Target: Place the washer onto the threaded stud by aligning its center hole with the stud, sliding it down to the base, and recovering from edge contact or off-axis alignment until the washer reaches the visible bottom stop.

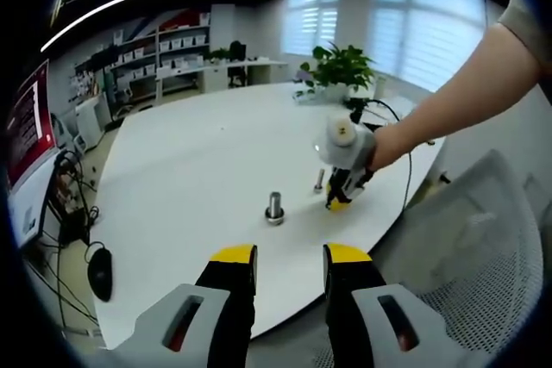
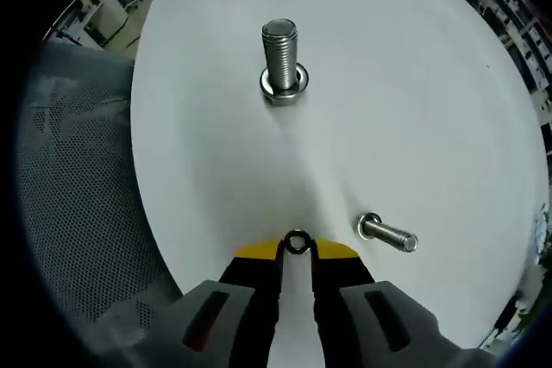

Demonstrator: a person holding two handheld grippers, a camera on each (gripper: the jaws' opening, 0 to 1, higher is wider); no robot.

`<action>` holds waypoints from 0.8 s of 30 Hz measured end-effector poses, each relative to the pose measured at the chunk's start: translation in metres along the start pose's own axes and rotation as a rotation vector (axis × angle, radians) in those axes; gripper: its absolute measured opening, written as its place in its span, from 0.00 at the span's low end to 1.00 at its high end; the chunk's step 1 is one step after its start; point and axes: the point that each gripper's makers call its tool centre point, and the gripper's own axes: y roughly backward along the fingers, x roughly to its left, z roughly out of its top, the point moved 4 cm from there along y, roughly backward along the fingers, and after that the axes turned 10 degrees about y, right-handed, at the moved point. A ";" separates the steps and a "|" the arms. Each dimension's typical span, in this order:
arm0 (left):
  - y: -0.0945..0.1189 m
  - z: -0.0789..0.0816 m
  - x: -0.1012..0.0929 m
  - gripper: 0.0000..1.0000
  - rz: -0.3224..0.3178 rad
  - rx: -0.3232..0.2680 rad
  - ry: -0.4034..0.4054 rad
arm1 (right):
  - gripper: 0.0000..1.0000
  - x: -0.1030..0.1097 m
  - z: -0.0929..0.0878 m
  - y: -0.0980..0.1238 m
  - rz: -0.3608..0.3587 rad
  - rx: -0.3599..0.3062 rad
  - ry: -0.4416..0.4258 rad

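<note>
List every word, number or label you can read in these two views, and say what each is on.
No text can be read.
Red and white screen or poster at the room's edge: markings too blurred to read.
White storage bins on the shelves: too small to tell.
Upright threaded steel stud, small metal washer, white round table: no markings seen.

Both grippers share one build: grey plastic jaw bodies with a dark slot in each, black inner faces and yellow tips. The left gripper (image 1: 290, 258) rises at 6 o'clock in the left gripper view. The right gripper (image 1: 340, 202) shows there at 3 o'clock with a pale rounded housing, a black cable trailing off, and a hand (image 1: 385, 146) under a short grey sleeve (image 1: 526, 23).
</note>
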 end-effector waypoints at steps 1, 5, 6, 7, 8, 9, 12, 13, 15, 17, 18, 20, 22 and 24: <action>0.000 0.000 0.000 0.29 0.000 0.000 -0.001 | 0.15 0.000 0.001 0.000 0.003 0.018 -0.002; 0.000 0.000 0.000 0.29 0.002 0.003 -0.002 | 0.15 0.001 0.003 -0.001 -0.005 0.081 0.018; 0.000 0.000 0.000 0.29 0.002 0.003 -0.002 | 0.15 0.002 0.005 -0.001 -0.011 0.099 0.023; 0.000 0.000 0.000 0.29 0.003 0.002 -0.002 | 0.15 0.002 0.005 -0.001 -0.014 0.110 0.027; 0.000 0.000 0.000 0.29 0.004 0.002 -0.002 | 0.15 0.002 0.005 -0.002 -0.016 0.115 0.024; 0.000 0.000 0.000 0.29 0.005 0.002 -0.001 | 0.15 0.001 0.005 -0.002 -0.017 0.123 0.014; 0.000 0.000 0.001 0.29 0.009 0.000 0.000 | 0.15 0.001 0.004 -0.001 -0.018 0.122 -0.003; 0.000 0.000 0.001 0.29 0.009 0.000 0.001 | 0.15 0.001 0.003 -0.001 -0.019 0.120 -0.004; 0.000 0.000 0.001 0.29 0.010 -0.001 0.001 | 0.15 0.003 0.002 0.000 -0.030 0.111 0.000; 0.001 0.000 0.001 0.29 0.011 -0.003 0.002 | 0.14 0.004 0.002 -0.001 -0.045 0.078 -0.007; 0.001 0.000 0.002 0.29 0.012 -0.003 0.003 | 0.14 0.004 0.001 -0.001 -0.063 0.056 -0.018; 0.001 0.000 0.002 0.29 0.012 -0.004 0.004 | 0.14 0.004 -0.002 -0.001 -0.077 0.028 -0.034; 0.001 0.000 0.002 0.29 0.013 -0.002 0.004 | 0.14 0.003 -0.003 -0.001 -0.080 0.007 -0.037; 0.001 0.000 0.002 0.29 0.013 -0.001 0.002 | 0.14 0.002 -0.004 -0.001 -0.081 -0.012 -0.046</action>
